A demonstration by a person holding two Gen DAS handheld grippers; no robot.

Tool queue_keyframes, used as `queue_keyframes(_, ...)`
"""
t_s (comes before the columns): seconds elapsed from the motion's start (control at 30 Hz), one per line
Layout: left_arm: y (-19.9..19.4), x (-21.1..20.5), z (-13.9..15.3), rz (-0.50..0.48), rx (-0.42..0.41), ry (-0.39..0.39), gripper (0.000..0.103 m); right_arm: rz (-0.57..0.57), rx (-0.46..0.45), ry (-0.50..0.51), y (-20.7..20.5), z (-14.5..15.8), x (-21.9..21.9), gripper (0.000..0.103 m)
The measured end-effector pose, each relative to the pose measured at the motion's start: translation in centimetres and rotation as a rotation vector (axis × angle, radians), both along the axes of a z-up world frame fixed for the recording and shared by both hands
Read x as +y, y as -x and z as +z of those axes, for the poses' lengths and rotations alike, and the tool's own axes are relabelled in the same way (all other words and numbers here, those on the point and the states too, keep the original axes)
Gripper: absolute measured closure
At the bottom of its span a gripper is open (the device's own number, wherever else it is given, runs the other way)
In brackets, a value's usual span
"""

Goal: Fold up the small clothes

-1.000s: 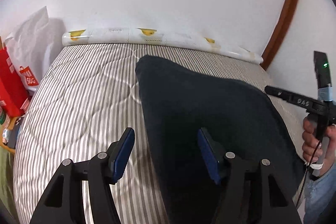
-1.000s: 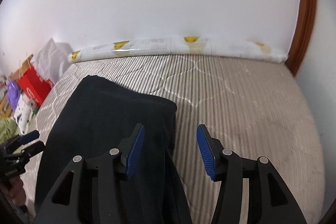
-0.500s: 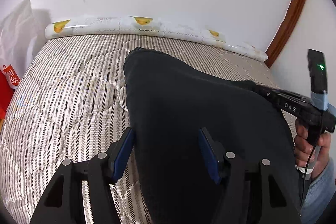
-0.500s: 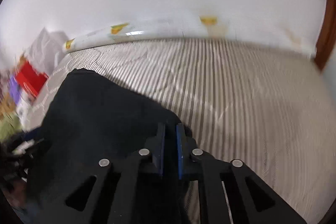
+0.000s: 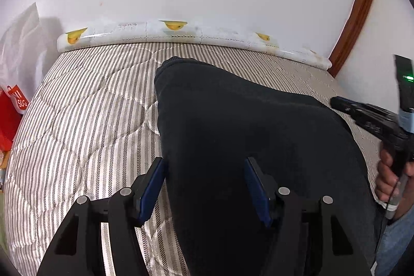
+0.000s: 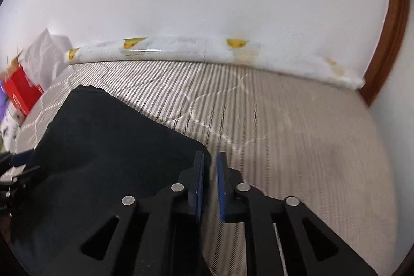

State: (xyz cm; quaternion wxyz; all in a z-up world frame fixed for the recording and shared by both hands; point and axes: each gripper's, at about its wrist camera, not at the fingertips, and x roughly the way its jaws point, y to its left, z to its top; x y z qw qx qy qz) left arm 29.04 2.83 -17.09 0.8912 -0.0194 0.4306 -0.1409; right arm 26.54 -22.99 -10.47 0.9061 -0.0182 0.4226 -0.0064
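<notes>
A dark navy garment (image 5: 245,126) lies spread on the striped bed cover (image 5: 85,115). My left gripper (image 5: 205,164) hangs open over the garment's left edge. The cloth lies beneath and between its blue pads (image 5: 152,188), which do not press on it. In the right wrist view the same garment (image 6: 108,146) fills the left half. My right gripper (image 6: 210,157) sits at the garment's right corner. Its jaws are opening from a narrow gap. Only striped cover shows in that slit, and the cloth corner lies against the left pad's outer side.
A white bolster with yellow prints (image 5: 181,32) runs along the wall at the far edge of the bed. A red bag (image 5: 10,115) and white plastic stand to the left. A brown door frame (image 5: 354,12) rises on the right. A hand (image 5: 388,177) grips the right gripper's handle.
The right gripper went from wide open to nearly shut at the garment's right corner, then parted slightly. The left gripper moved over the garment's left edge and stayed open.
</notes>
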Motion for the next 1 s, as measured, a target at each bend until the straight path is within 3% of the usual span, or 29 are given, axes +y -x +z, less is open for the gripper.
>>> queue_keyframes(0.2,0.6,-0.1,0.2,0.005,-0.004,-0.012,0.042,0.104,-0.026,-0.043,3.8,1.8,1.1,0.067)
queue_keyframes(0.33,1.5,-0.2,0.3,-0.008,-0.004,-0.013,0.04,0.124,0.043,0.044,4.5,-0.7,2.4,0.065)
queue_keyframes(0.4,2.0,-0.3,0.4,-0.016,-0.008,-0.028,0.039,0.099,0.035,0.031,4.7,-1.3,1.9,0.064)
queue_keyframes(0.67,4.0,0.0,1.1,-0.024,-0.019,-0.042,0.038,0.049,0.012,0.098,5.8,0.4,0.8,0.064)
queue_keyframes(0.83,4.8,-0.6,0.5,-0.024,-0.018,-0.043,0.036,-0.023,0.03,0.028,8.5,2.2,-2.2,0.064)
queue_keyframes(1.0,5.4,-1.3,0.5,0.004,-0.031,-0.084,0.036,0.012,0.004,-0.03,11.8,3.4,-1.9,0.064)
